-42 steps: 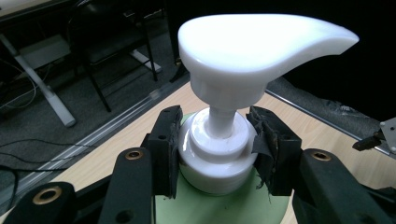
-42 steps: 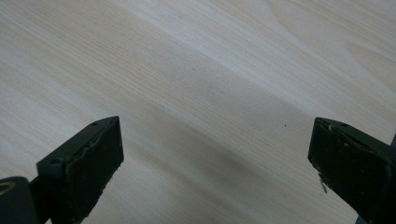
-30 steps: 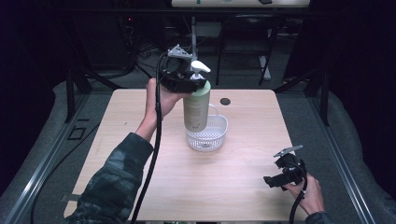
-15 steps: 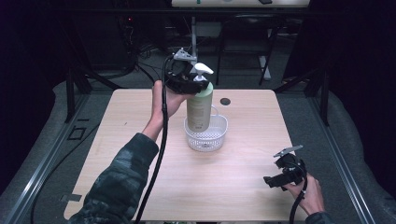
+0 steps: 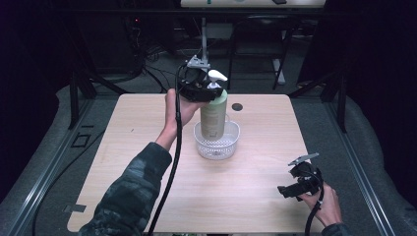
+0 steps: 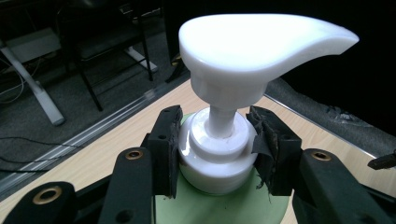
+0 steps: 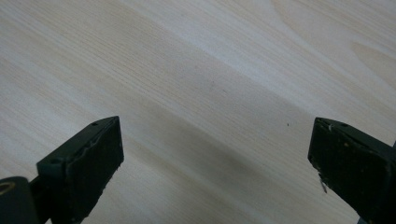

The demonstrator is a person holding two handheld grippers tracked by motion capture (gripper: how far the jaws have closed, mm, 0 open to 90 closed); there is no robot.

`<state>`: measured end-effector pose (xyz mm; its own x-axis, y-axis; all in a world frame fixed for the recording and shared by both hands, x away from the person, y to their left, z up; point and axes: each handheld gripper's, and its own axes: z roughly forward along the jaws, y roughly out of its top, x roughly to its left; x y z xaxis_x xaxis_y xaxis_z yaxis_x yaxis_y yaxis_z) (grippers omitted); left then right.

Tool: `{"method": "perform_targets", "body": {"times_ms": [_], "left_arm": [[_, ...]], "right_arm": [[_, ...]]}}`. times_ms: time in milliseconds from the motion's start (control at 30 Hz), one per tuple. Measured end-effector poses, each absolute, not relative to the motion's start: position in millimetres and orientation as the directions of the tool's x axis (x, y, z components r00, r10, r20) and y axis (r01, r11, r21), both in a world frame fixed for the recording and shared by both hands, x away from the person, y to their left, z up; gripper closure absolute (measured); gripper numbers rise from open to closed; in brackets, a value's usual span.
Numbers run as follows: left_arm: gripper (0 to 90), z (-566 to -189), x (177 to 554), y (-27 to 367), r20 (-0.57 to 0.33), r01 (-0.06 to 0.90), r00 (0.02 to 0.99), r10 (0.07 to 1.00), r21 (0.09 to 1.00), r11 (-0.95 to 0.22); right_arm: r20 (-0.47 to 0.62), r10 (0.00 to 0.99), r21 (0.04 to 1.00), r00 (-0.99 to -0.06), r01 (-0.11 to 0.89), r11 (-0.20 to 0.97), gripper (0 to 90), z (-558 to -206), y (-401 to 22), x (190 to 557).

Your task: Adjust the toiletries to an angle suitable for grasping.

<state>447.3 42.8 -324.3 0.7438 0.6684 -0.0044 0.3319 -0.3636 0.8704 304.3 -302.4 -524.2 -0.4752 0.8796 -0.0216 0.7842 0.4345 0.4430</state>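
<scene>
The left tongs (image 5: 209,88) are clamped on the white collar of a green pump bottle (image 5: 213,114), one black pad on each side just under the pump head (image 6: 254,39), as the left gripper view shows up close. The bottle stands upright, its lower end inside a small white mesh basket (image 5: 217,146) that sits near the middle of the pale wooden counter (image 5: 147,147). From the high view the bottle's base looks low in the basket, but I cannot tell whether it rests on the basket floor. The left hand (image 5: 173,105) grips the tool from the bottle's left, and its cable hangs down along the camouflage sleeve. Behind the basket a small dark round spot (image 5: 237,106) marks the counter. The right tongs (image 5: 287,191) are held low over the counter's near right corner, well apart from the basket; in the right gripper view their jaws stand wide with bare wood grain between them
</scene>
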Motion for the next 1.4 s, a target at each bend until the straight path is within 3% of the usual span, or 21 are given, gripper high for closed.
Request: {"method": "perform_targets", "body": {"times_ms": [1400], "left_arm": [[55.6,-375,453,41,-0.044,0.349,0.739,0.672,0.879,-0.326]], "right_arm": [[-0.023,0.880,0.446,-0.475,0.782,0.434,2.8,-524,-303,304]]}}
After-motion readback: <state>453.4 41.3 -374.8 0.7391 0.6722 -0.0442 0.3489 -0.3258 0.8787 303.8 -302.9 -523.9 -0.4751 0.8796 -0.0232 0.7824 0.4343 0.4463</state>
